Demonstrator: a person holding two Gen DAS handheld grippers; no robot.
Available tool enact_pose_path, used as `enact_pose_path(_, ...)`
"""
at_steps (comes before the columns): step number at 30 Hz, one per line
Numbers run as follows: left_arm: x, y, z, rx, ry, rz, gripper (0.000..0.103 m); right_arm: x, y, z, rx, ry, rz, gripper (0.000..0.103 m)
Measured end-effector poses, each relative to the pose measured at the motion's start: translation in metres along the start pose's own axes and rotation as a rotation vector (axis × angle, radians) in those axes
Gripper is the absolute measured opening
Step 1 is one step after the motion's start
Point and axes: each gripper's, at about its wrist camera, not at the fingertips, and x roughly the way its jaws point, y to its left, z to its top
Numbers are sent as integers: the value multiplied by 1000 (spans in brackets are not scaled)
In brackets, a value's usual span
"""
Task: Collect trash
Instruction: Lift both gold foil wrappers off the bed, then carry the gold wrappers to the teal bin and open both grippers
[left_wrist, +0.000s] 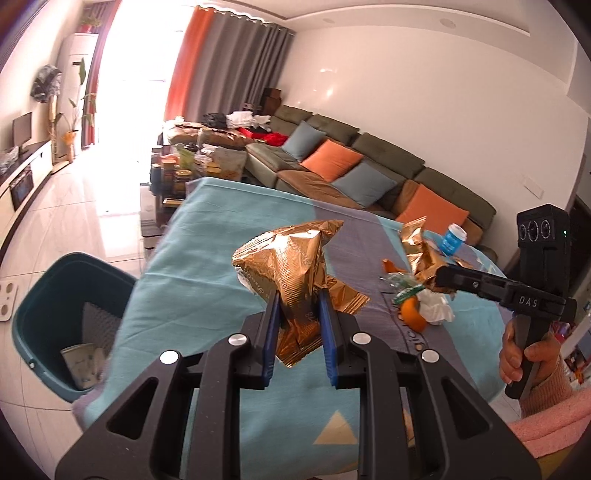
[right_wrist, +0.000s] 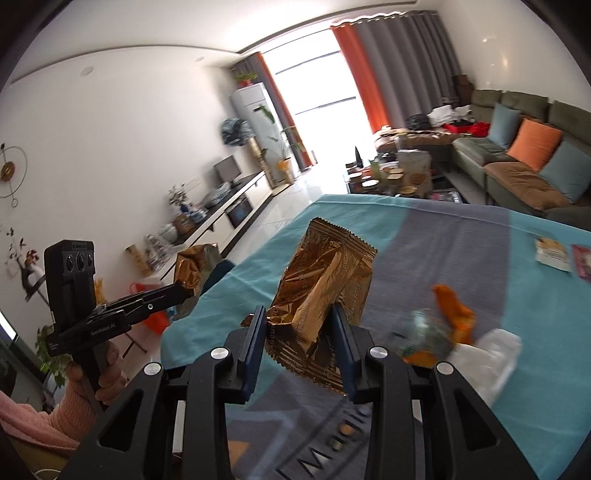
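Note:
My left gripper (left_wrist: 297, 295) is shut on a crumpled gold foil wrapper (left_wrist: 291, 266) and holds it above the teal tablecloth (left_wrist: 192, 266). My right gripper (right_wrist: 299, 314) is shut on another gold foil wrapper (right_wrist: 325, 280), also lifted off the table. In the left wrist view the right gripper (left_wrist: 441, 277) sits at the right with its wrapper (left_wrist: 421, 251). Below it lie orange peel (left_wrist: 413, 314), a white tissue (left_wrist: 437, 308) and a green-white wrapper (left_wrist: 408, 291). A teal trash bin (left_wrist: 70, 317) stands on the floor left of the table.
A blue-and-white cup (left_wrist: 453, 240) stands at the table's far right. Two small packets (right_wrist: 554, 253) lie on the cloth in the right wrist view. A cluttered coffee table (left_wrist: 184, 170) and a green sofa (left_wrist: 362, 162) stand beyond. The bin holds a paper cup (left_wrist: 79, 363).

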Motion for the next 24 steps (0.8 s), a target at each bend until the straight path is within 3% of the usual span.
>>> enact_pose_path(24,-59,122,-6,-169,-51,227,22,136,109,41,-180,186,267,35)
